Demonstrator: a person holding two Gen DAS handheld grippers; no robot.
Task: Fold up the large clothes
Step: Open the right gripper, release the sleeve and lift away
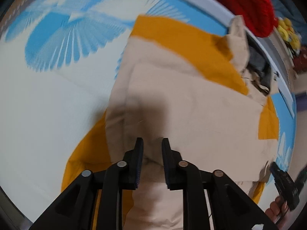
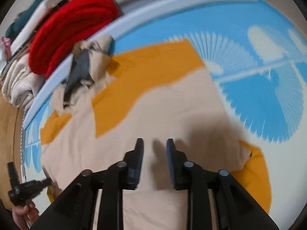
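Note:
A large beige and mustard-yellow garment point(image 1: 191, 105) lies spread flat on a bed with a blue-and-white patterned sheet point(image 1: 48, 95). My left gripper point(image 1: 153, 141) hovers just above its beige panel, pointing steeply down, jaws open with a narrow gap and no cloth pinched. My right gripper point(image 2: 154, 142) hangs over the same garment point(image 2: 172, 105), also open, with only its shadow between the fingers. The garment's collar point(image 2: 86, 71), beige with a grey lining, is bunched at the far edge. Each view shows the other gripper at its bottom corner, held by a hand point(image 1: 276, 209).
A red knitted piece point(image 2: 73, 30) sits on a stack of folded light clothes point(image 2: 19, 84) beyond the bed's pale-blue edge point(image 2: 134, 21). A yellow patterned item point(image 1: 289, 32) lies at the far right. The sheet point(image 2: 268, 95) stretches out beside the garment.

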